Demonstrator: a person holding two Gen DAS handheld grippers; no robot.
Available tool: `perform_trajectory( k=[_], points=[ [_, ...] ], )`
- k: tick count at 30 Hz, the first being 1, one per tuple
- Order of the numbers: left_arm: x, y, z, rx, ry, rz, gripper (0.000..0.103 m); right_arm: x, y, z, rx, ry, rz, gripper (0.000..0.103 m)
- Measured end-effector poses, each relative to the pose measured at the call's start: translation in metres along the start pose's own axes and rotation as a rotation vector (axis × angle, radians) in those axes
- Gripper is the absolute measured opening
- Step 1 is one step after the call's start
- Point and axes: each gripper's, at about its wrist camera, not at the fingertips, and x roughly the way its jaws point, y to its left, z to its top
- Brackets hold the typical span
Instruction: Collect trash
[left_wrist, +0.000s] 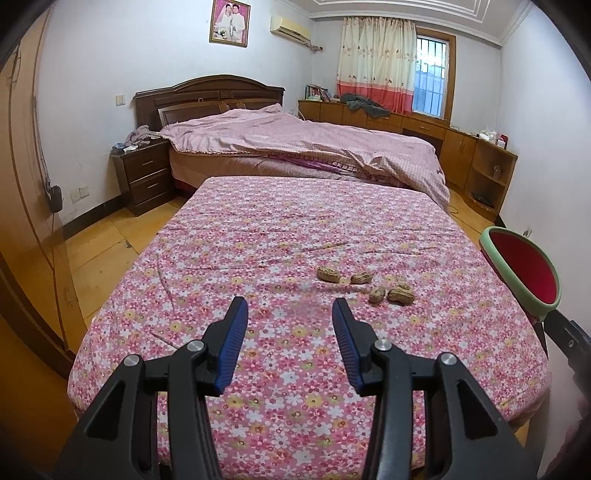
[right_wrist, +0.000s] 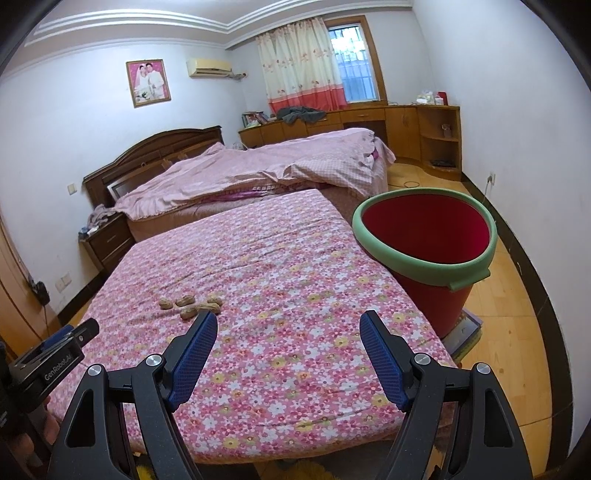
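While my left gripper (left_wrist: 290, 310) and right gripper (right_wrist: 288, 323) hover with jaws apart and empty, the peanuts (left_wrist: 364, 284) lie clustered on the floral table cover (left_wrist: 258, 258). My red bucket (right_wrist: 424, 251) stands beside its right edge.

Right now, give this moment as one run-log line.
left claw: open, empty | right claw: open, empty | peanuts: on floral cloth, untouched | red bucket: beside table

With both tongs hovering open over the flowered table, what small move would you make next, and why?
Probably ease the left tongs forward and a little right, down onto the nearest peanut. Both tongs are open and empty, the peanuts lie loose on the cloth just ahead of the left pair, and the red bin stands open at the table's right edge, beside the right tongs.
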Motion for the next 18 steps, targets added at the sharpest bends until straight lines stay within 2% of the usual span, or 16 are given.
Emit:
perform_trajectory(
  k=[18],
  points=[
    [-0.0012,0.0002,-0.0009,0.001,-0.004,0.004,0.048,0.0016,-0.0005,-0.0015,0.001,0.007,0.001,0.08]
  ],
)
